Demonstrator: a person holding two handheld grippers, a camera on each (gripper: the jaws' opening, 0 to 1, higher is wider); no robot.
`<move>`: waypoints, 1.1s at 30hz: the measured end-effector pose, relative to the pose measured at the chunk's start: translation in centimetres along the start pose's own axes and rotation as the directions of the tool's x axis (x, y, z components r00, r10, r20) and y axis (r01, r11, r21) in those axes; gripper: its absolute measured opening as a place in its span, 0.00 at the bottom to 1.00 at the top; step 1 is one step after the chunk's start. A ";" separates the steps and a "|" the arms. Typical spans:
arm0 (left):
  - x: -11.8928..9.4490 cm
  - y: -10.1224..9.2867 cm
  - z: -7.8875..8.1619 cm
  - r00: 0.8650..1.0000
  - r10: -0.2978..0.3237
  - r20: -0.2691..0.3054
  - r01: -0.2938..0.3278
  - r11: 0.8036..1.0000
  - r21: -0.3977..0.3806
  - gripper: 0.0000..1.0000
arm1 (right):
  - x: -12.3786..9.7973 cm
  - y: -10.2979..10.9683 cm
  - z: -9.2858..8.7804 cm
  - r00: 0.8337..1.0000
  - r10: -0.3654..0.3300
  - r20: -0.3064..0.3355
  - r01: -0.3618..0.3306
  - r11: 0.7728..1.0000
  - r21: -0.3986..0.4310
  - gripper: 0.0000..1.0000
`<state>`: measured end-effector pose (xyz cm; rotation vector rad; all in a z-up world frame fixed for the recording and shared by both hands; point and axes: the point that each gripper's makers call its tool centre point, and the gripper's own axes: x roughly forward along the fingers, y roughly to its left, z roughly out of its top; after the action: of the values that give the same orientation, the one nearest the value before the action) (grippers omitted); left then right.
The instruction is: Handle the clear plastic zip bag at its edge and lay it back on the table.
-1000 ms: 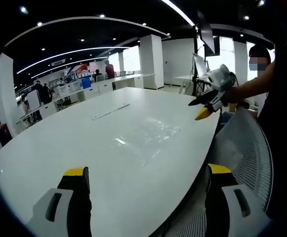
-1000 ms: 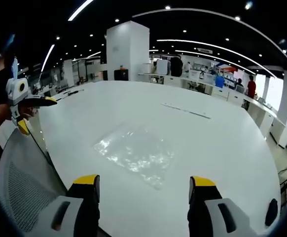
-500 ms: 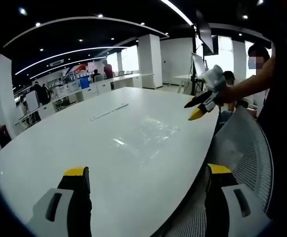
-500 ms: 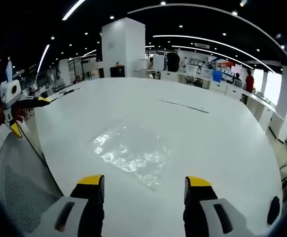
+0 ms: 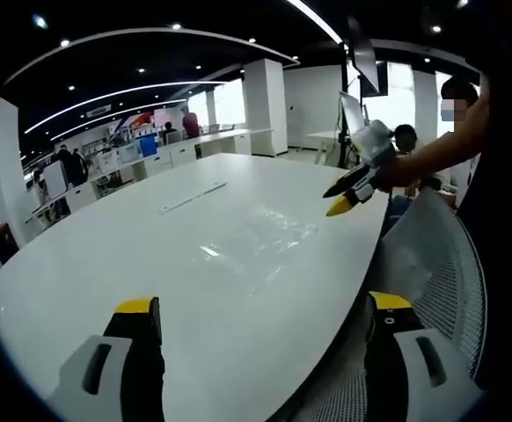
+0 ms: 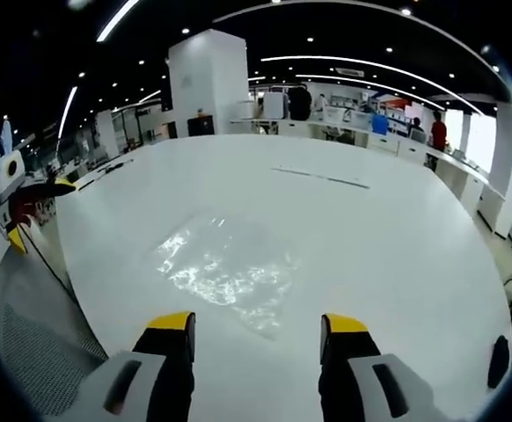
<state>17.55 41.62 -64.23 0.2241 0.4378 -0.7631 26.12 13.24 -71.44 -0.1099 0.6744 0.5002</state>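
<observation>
Bag (image 6: 225, 271) lying flat on table (image 6: 397, 255), dead ahead of right claw (image 6: 256, 323); we're holding both claws wide, empty; left claw (image 5: 260, 305) sitting farther back.

The clear plastic zip bag (image 6: 225, 272) lies flat on the white counter (image 6: 397, 237), near the counter's curved edge. It is transparent and crinkled, with ceiling lights glinting off its wrinkles, and looks empty. In the left gripper view the bag (image 5: 260, 242) shows as a faint, glossy patch, with nothing touching it.
</observation>
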 end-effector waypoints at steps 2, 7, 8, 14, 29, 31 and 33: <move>0.0 0.0 -0.1 1.000 0.000 -0.003 0.000 1.000 0.001 0.96 | 0.3 -0.1 -0.1 1.000 -0.001 -0.005 0.001 1.000 0.005 0.54; -0.2 0.2 -0.1 1.000 0.005 -0.001 -0.005 1.000 -0.001 0.94 | 1.1 -0.2 -0.2 1.000 0.002 -0.006 -0.002 1.000 0.019 0.51; -0.2 0.3 -0.1 1.000 0.006 0.000 -0.006 1.000 0.000 0.94 | 1.3 -0.3 -0.4 1.000 0.003 -0.006 -0.003 1.000 0.027 0.51; -0.2 0.2 0.0 1.000 0.003 0.003 -0.003 1.000 0.001 0.93 | 2.0 -0.6 -0.5 1.000 -0.002 -0.009 0.003 0.998 0.068 0.46; -0.1 0.3 -0.1 1.000 0.003 0.004 -0.003 1.000 -0.003 0.91 | 3.2 -1.0 -1.6 0.999 -0.016 -0.043 0.022 0.989 0.145 0.37; -0.5 -0.1 0.0 1.000 0.002 0.001 -0.002 1.000 -0.006 0.91 | 3.4 -0.9 -1.7 0.999 -0.017 -0.047 0.023 0.989 0.143 0.35; -0.5 0.9 -1.1 1.000 0.001 0.002 -0.001 1.000 -0.009 0.90 | 3.6 -1.1 -1.8 0.999 -0.016 -0.050 0.024 0.989 0.145 0.35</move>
<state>17.50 42.97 -64.94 0.2153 0.4395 -0.7601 28.03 13.26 -75.21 0.0090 0.7551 0.4284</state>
